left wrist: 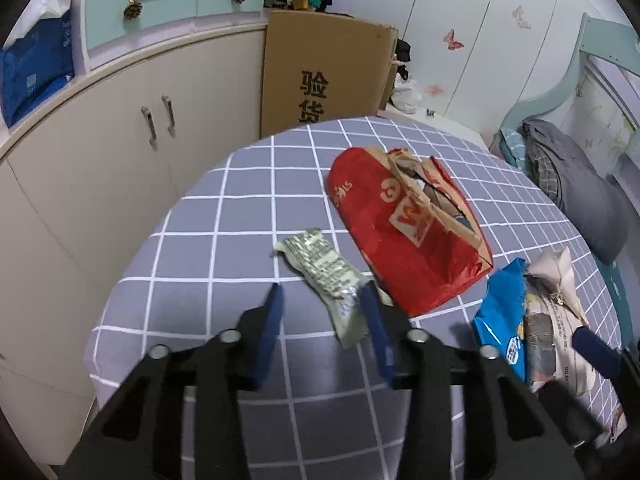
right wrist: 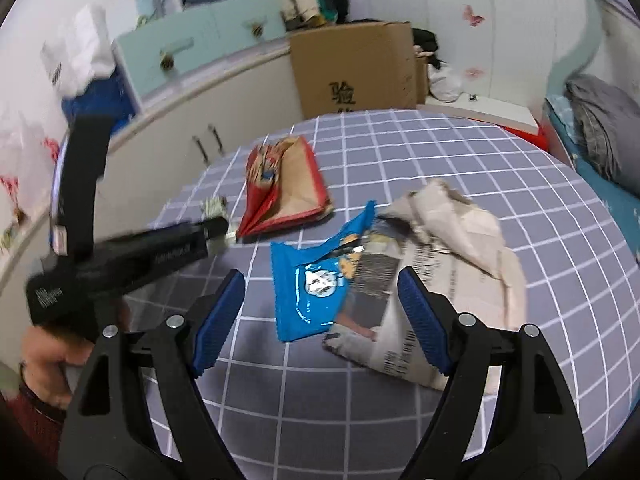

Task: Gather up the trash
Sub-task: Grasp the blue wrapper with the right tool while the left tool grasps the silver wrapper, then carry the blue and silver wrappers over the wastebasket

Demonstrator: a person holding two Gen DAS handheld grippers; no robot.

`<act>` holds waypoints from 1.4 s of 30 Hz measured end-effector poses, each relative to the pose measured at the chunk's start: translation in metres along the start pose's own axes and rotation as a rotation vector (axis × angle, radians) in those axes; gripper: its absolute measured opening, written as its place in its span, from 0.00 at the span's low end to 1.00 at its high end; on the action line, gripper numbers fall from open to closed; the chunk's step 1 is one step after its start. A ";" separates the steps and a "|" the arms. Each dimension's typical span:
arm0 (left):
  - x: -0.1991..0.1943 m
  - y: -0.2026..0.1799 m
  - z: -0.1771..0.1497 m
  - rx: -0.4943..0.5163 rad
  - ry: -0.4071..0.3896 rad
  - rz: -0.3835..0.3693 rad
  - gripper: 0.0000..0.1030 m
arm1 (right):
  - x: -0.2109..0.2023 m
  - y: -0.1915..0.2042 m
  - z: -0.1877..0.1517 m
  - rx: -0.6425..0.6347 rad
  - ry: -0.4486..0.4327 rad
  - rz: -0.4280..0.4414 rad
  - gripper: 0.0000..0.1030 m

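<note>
A round table with a grey checked cloth (left wrist: 224,240) carries trash. A silvery green wrapper (left wrist: 326,274) lies between the tips of my left gripper (left wrist: 322,294), which is open around its near end. A red paper bag (left wrist: 404,224) lies beyond it, also in the right wrist view (right wrist: 288,188). A blue snack packet (right wrist: 308,288) and crumpled newspaper (right wrist: 440,248) lie side by side. My right gripper (right wrist: 320,284) is open above the blue packet and the newspaper's edge. The left gripper (right wrist: 140,256) shows in the right wrist view.
A large cardboard box (left wrist: 324,72) stands behind the table. Cream cabinets (left wrist: 100,152) run along the left. A bed with grey bedding (left wrist: 576,176) is at the right. White wardrobe doors (left wrist: 460,20) with butterfly stickers are at the back.
</note>
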State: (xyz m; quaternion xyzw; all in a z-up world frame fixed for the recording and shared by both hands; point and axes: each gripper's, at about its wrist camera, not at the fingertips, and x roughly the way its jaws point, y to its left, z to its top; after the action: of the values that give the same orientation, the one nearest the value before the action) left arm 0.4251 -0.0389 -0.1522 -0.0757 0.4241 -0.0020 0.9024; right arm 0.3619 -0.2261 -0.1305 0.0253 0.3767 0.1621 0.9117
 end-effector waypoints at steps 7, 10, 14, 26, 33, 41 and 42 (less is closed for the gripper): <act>-0.008 0.009 -0.008 0.010 0.004 -0.071 0.05 | 0.029 0.018 0.003 -0.072 0.065 -0.034 0.72; -0.019 0.017 -0.017 0.017 -0.005 -0.091 0.04 | 0.037 0.023 0.005 -0.110 0.089 -0.095 0.52; -0.028 0.024 -0.025 0.021 -0.008 -0.104 0.03 | 0.039 0.025 0.007 -0.123 0.091 -0.142 0.23; -0.092 0.065 -0.047 -0.006 -0.088 -0.167 0.03 | -0.011 0.058 0.015 -0.061 -0.026 -0.022 0.04; -0.131 0.115 -0.059 -0.068 -0.143 -0.156 0.03 | -0.043 0.124 0.023 -0.102 -0.081 0.125 0.04; -0.153 0.203 -0.101 -0.175 -0.148 -0.056 0.03 | -0.010 0.238 -0.003 -0.237 -0.001 0.272 0.04; -0.152 0.215 -0.108 -0.187 -0.143 -0.039 0.03 | -0.002 0.251 -0.008 -0.248 0.014 0.288 0.05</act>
State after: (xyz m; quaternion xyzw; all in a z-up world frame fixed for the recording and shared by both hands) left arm 0.2320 0.1696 -0.1332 -0.1679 0.3555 0.0253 0.9191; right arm 0.2855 0.0099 -0.0923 -0.0346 0.3529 0.3362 0.8725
